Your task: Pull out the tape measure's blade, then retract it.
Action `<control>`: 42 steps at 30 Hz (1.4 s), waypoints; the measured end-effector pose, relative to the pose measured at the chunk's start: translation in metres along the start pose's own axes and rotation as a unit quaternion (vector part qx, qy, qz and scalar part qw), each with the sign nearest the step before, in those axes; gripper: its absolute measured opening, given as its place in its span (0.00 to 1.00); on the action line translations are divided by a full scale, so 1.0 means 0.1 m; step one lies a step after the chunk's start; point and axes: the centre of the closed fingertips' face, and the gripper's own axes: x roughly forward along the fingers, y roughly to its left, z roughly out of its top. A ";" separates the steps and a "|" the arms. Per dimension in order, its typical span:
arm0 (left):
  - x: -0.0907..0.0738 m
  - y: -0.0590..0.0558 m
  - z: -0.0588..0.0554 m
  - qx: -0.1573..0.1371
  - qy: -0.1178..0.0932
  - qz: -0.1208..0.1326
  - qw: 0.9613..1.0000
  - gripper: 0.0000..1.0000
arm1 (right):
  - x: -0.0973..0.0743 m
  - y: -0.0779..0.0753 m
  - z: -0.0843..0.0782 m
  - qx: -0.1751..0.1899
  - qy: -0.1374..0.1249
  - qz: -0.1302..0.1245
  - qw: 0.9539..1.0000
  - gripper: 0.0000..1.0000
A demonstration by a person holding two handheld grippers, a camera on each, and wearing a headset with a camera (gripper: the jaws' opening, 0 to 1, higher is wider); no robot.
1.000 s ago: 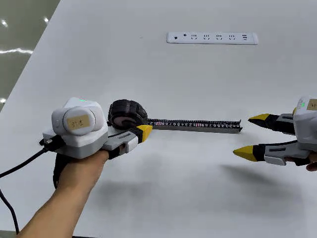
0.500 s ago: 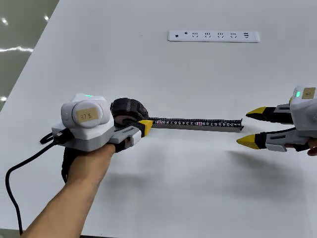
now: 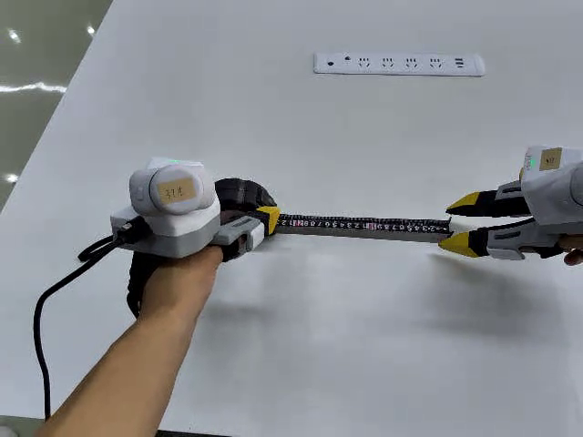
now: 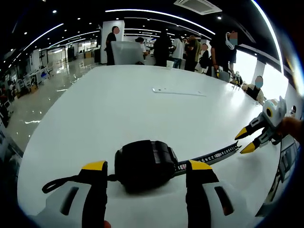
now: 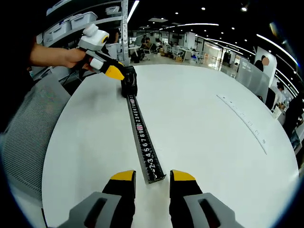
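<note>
Black rubber case of the tape measure (image 3: 239, 196), in the head view, lodged between the jaws of the left hand-held gripper (image 3: 258, 217) on the white bench (image 3: 319, 346); impossible to tell whether clamped or merely flanked. Blade (image 3: 364, 226) lying flat from there across to the right hand-held gripper (image 3: 455, 224), released, jaws parted around the blade's end. Power strip (image 3: 399, 64) well beyond both.

In the left gripper view, yellow-tipped jaws spread wide to either side of the case, strap (image 4: 59, 182) trailing out past the left jaw, blade running off toward the other hand-held gripper.

In the right gripper view, end hook (image 5: 156, 178) just ahead, inside the gap, touching neither tip; case at the blade's far end.
</note>
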 end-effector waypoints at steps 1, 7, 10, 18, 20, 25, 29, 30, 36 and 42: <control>0.01 0.00 0.00 -0.001 0.001 0.002 1.000 0.62 | 0.01 0.00 -0.01 -0.006 0.004 0.004 1.000 0.23; 0.06 0.02 -0.02 -0.010 0.008 0.011 1.000 0.59 | 0.05 0.00 -0.07 -0.025 0.021 0.020 0.999 0.18; 0.08 0.03 -0.04 -0.015 0.011 0.012 1.000 0.57 | 0.06 0.00 -0.08 -0.032 0.026 0.024 0.999 0.17; 0.14 0.01 -0.04 -0.024 0.017 0.019 0.999 0.57 | 0.09 -0.01 -0.08 -0.042 0.032 0.029 0.998 0.13; 0.16 0.02 -0.04 -0.026 0.019 0.022 0.999 0.57 | 0.09 -0.01 -0.08 -0.044 0.032 0.030 0.998 0.13; 0.18 0.01 -0.05 -0.026 0.022 0.030 0.999 0.59 | 0.10 0.00 -0.07 -0.050 0.031 0.034 0.998 0.12; 0.19 0.02 -0.05 -0.026 0.023 0.034 0.999 0.59 | 0.10 0.00 -0.08 -0.049 0.031 0.037 0.998 0.11; 0.19 0.02 -0.06 -0.026 0.024 0.034 0.999 0.59 | 0.10 0.00 -0.07 -0.049 0.031 0.037 0.998 0.11; 0.21 0.01 -0.07 -0.015 0.029 0.039 0.999 0.59 | 0.10 0.00 -0.08 -0.052 0.033 0.042 0.997 0.11; 0.22 0.02 -0.07 -0.006 0.034 0.042 0.999 0.58 | 0.10 0.00 -0.08 -0.051 0.033 0.043 0.997 0.10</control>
